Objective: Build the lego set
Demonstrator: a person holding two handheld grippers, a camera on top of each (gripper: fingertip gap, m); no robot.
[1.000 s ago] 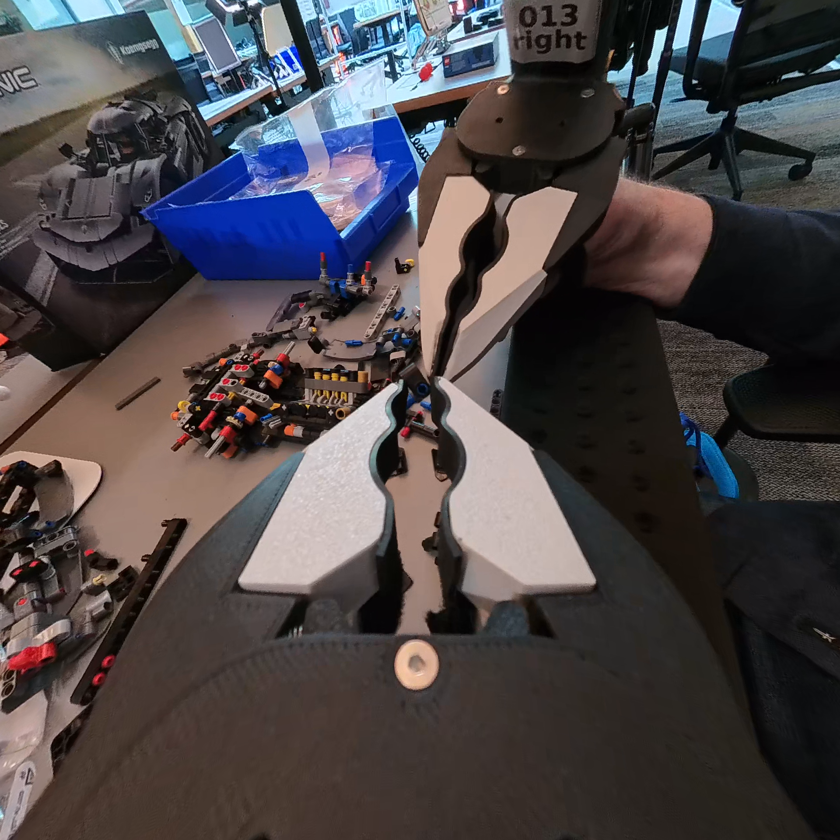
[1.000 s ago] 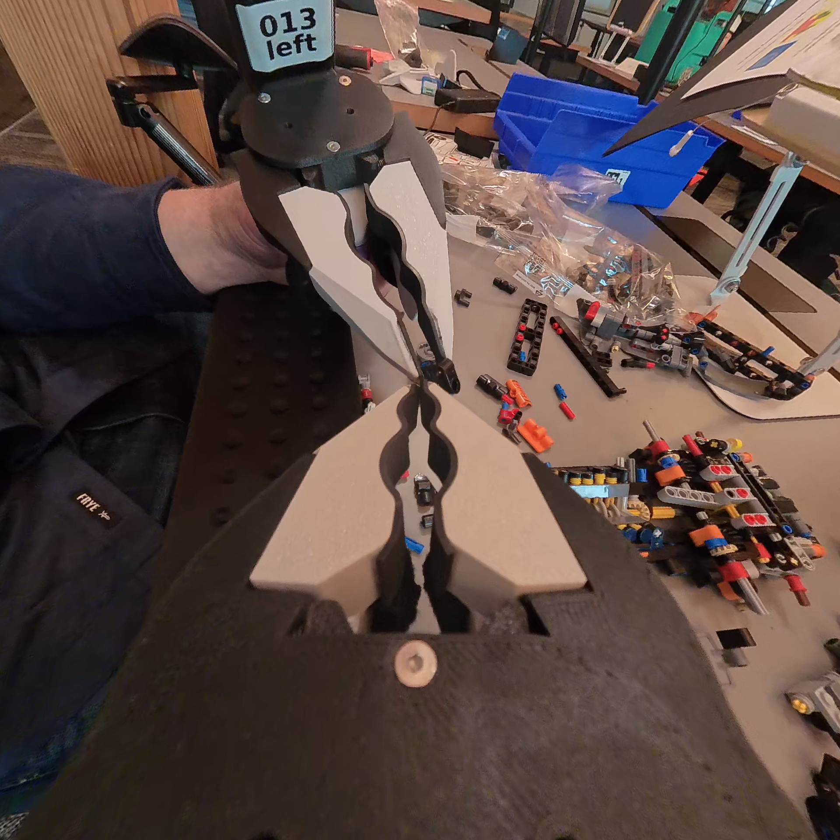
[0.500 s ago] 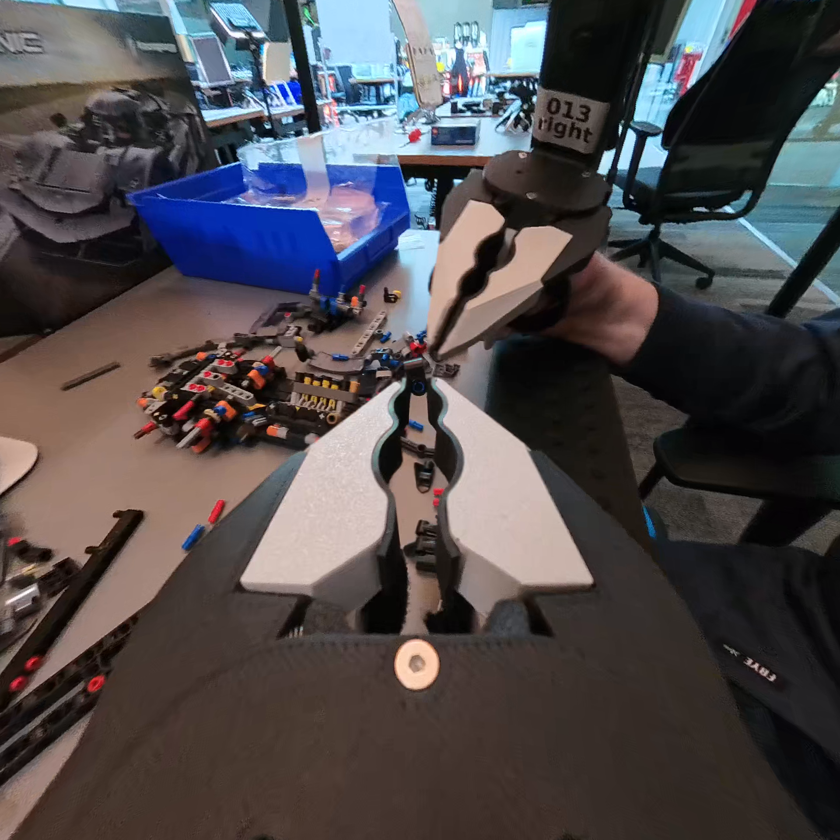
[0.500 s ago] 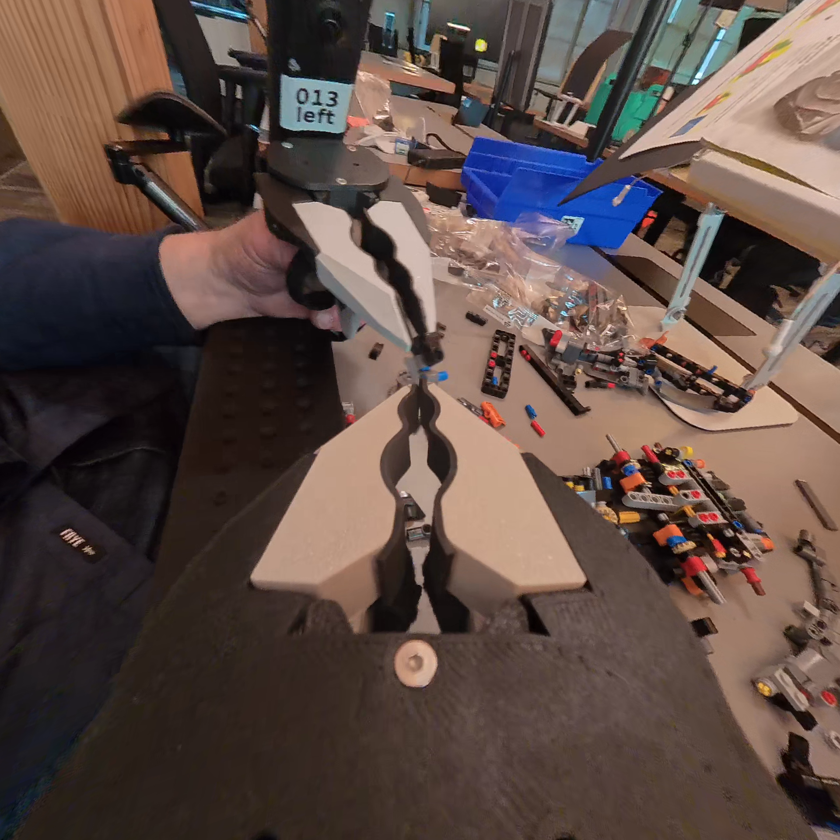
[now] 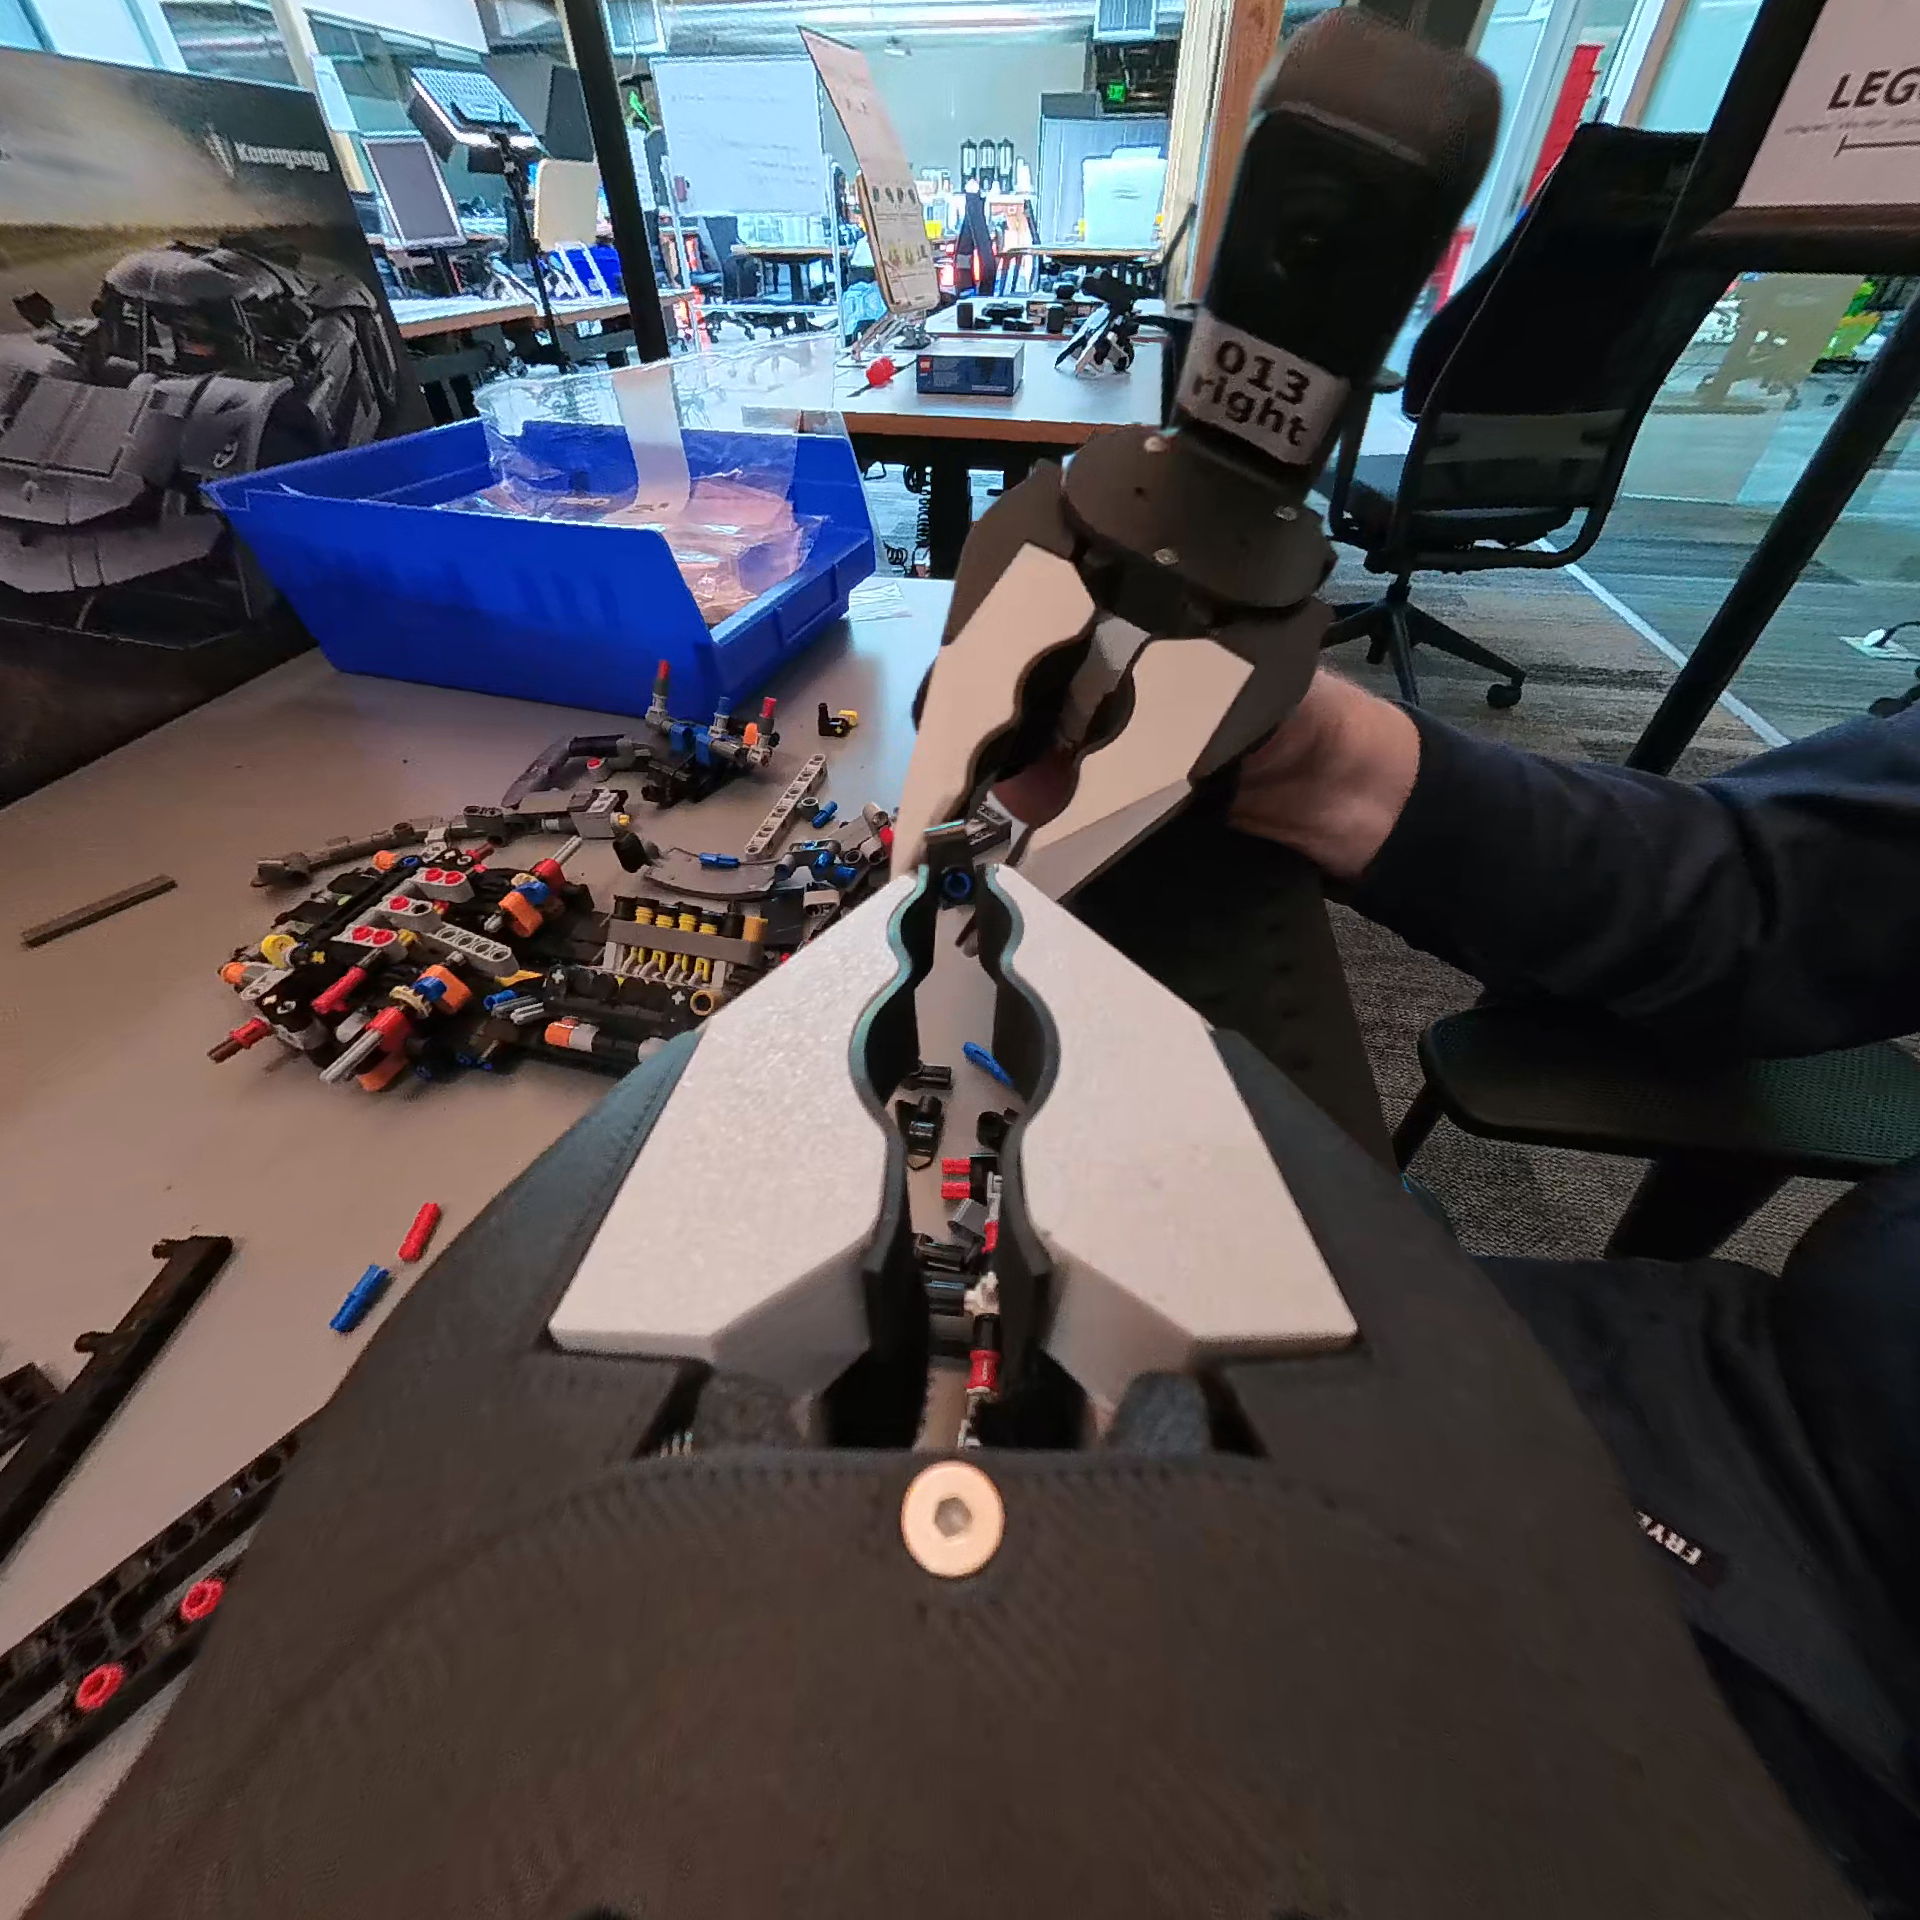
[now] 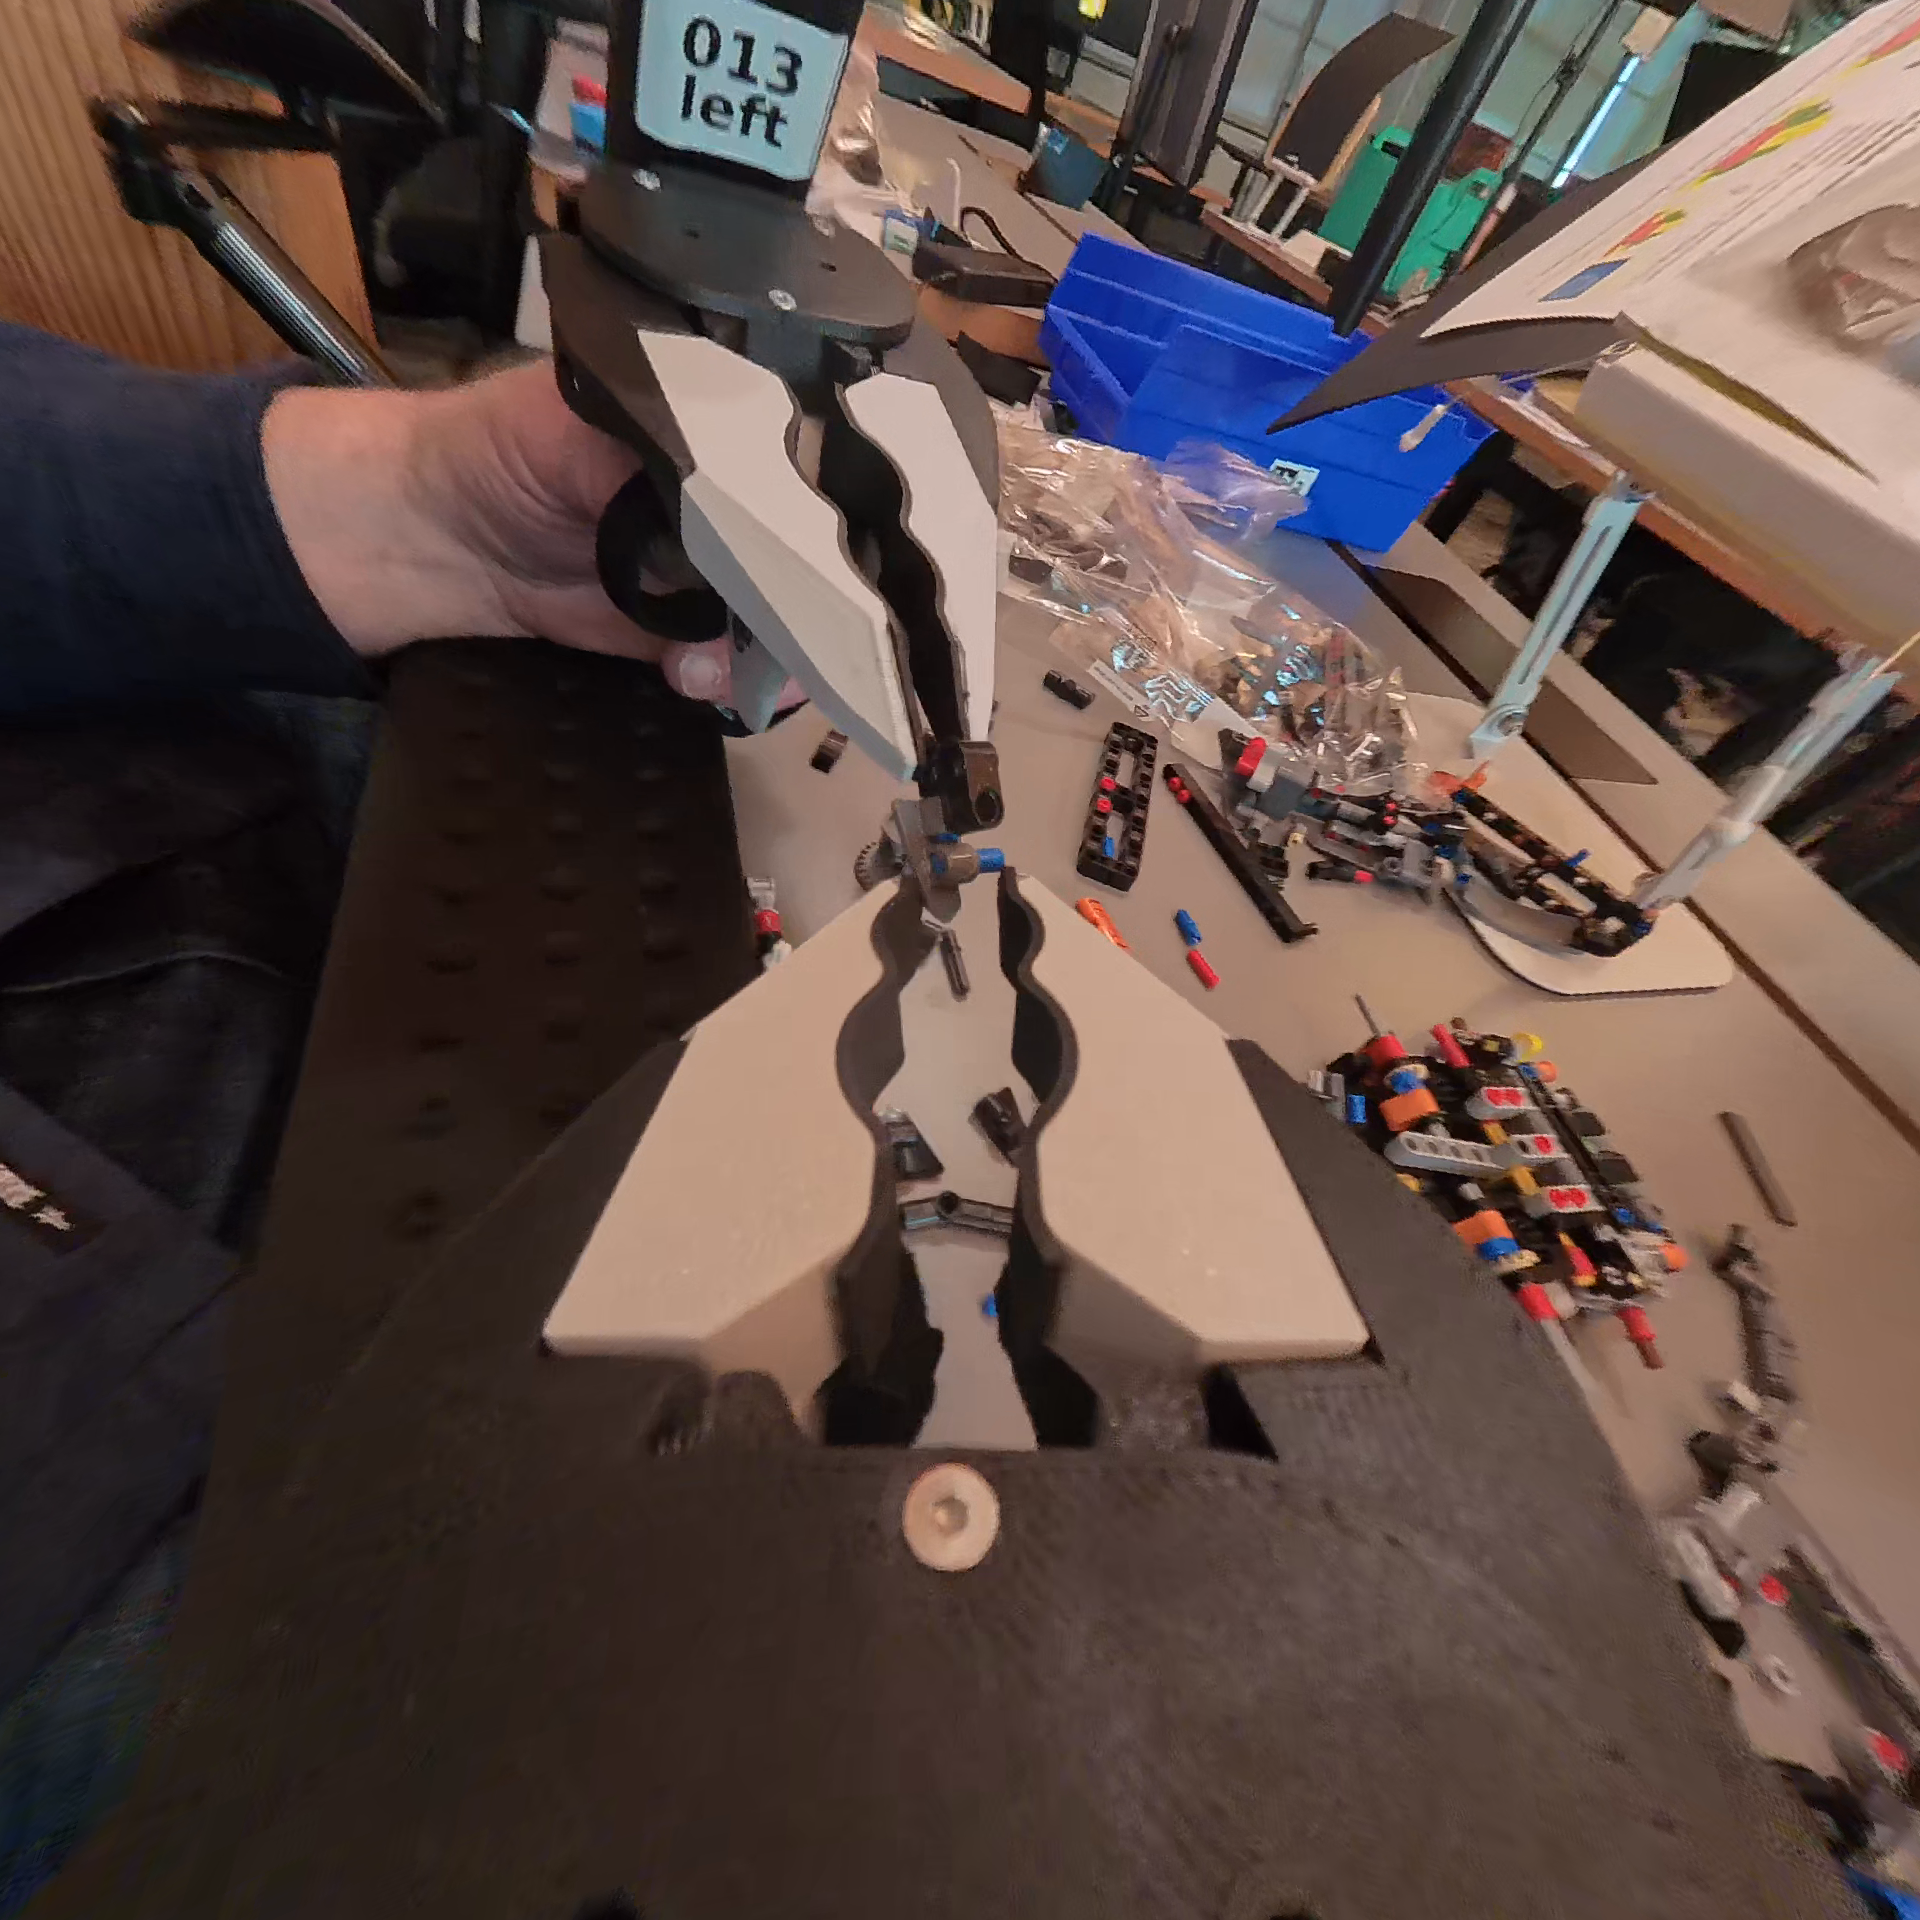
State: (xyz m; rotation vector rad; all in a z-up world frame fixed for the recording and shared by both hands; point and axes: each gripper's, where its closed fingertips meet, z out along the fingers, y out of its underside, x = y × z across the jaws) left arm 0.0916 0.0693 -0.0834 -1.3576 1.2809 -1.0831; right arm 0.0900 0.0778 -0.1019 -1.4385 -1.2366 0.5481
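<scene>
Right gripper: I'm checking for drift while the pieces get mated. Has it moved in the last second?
Yes. In the left wrist view the right gripper has drawn back rightward, off the blue bin it overlapped.

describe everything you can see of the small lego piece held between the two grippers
The small lego piece is a tiny assembly held in the air above the table: a black connector with a round hole on top, joined to a grey part carrying a blue pin. It looks like hard plastic. The left gripper pinches the black end; the right gripper's tips meet it from below, slightly parted.
</scene>
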